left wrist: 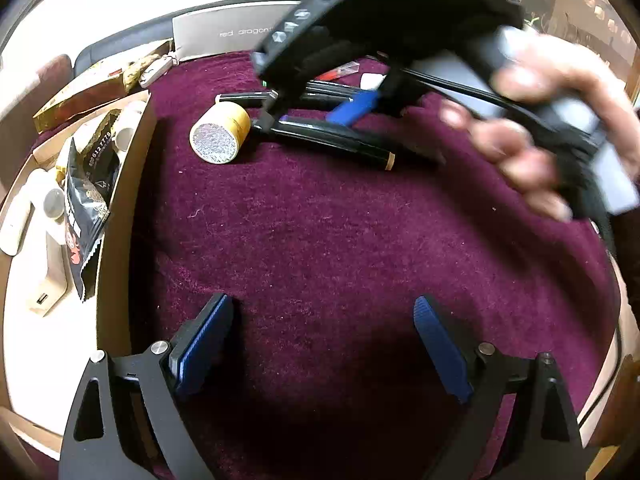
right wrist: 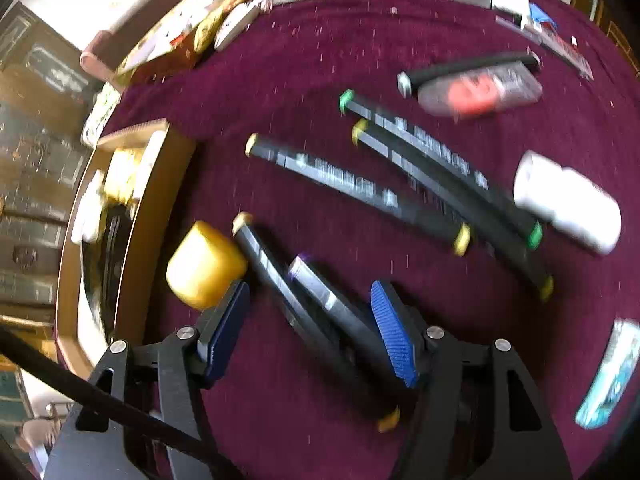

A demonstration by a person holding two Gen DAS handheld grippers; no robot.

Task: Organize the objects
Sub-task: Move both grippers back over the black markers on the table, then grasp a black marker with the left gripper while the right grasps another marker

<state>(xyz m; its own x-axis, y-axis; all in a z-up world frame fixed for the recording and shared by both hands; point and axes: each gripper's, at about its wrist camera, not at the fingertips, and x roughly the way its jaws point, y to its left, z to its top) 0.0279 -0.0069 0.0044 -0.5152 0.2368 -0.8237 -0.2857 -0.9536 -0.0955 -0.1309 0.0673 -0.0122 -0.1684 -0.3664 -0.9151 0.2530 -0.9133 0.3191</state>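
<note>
Straddling two slim black markers [right wrist: 304, 300] with ribbed blue fingers [right wrist: 390, 332], the right gripper [right wrist: 308, 320] gapes; left gripper [left wrist: 320, 344] spreads empty over plush maroon cloth [left wrist: 320, 232].

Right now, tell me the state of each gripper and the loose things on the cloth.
left gripper: open, empty, above bare cloth.
right gripper: open, straddling two black markers.
yellow jar: on its side.
white bottle: on its side.
wooden tray: holds snack packet.
</note>
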